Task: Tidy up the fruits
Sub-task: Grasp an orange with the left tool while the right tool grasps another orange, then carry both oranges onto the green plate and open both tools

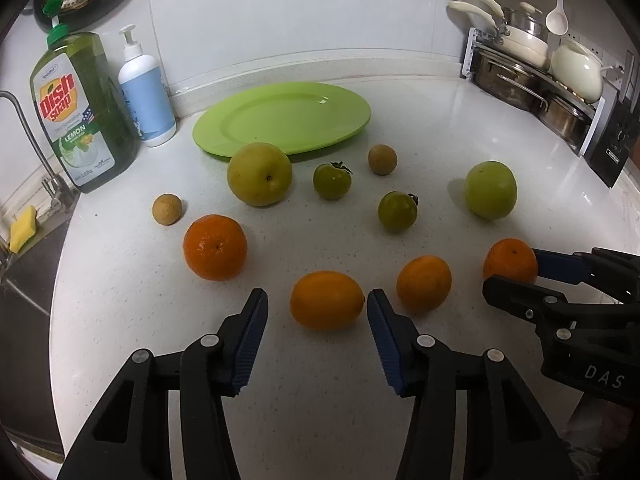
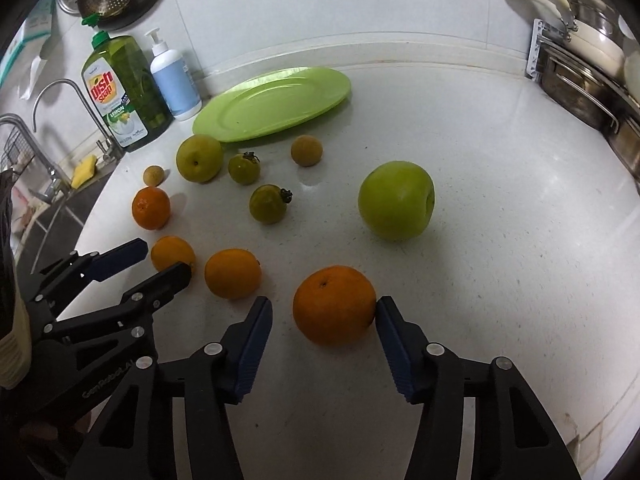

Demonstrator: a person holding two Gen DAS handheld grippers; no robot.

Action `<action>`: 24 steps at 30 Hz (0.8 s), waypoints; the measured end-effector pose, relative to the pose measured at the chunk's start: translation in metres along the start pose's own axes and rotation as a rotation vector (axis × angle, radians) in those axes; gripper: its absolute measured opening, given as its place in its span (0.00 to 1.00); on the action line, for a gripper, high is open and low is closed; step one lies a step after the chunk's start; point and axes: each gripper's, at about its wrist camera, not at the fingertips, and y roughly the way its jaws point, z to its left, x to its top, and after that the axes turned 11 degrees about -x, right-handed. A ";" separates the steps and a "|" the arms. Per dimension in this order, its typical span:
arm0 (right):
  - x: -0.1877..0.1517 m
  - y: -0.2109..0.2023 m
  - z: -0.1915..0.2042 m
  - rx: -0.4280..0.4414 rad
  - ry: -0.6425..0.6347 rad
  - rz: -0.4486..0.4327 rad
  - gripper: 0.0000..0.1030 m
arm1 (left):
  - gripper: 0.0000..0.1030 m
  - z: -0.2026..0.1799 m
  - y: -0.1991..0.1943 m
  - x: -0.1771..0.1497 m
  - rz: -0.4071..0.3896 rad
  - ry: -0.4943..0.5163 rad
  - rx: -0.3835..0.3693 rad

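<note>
On counter [image 1: 400, 120], orange [image 1: 327, 300] sits between left gripper [image 1: 316, 304] fingers.

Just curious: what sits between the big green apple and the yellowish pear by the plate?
Two small green tomatoes and a brown longan, seen from the right wrist.

You are looking at a green bottle [image 1: 82, 112] reading "Dish Soap" and "LEMON"; the right gripper [image 1: 510, 276] body is showing "DAS".
</note>
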 end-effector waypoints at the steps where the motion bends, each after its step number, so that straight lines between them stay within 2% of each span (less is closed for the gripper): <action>1: 0.000 0.001 -0.001 0.000 -0.001 0.003 0.49 | 0.47 0.000 0.001 0.000 0.004 0.001 -0.001; 6: 0.001 0.004 -0.004 0.003 0.000 0.016 0.42 | 0.39 -0.001 0.006 0.002 0.013 -0.007 -0.020; 16: 0.003 0.002 -0.002 0.016 -0.008 0.010 0.42 | 0.38 -0.002 0.000 0.002 -0.004 -0.012 -0.012; 24: 0.017 -0.012 0.006 0.055 -0.050 -0.047 0.42 | 0.38 -0.004 -0.024 0.014 -0.060 -0.006 0.007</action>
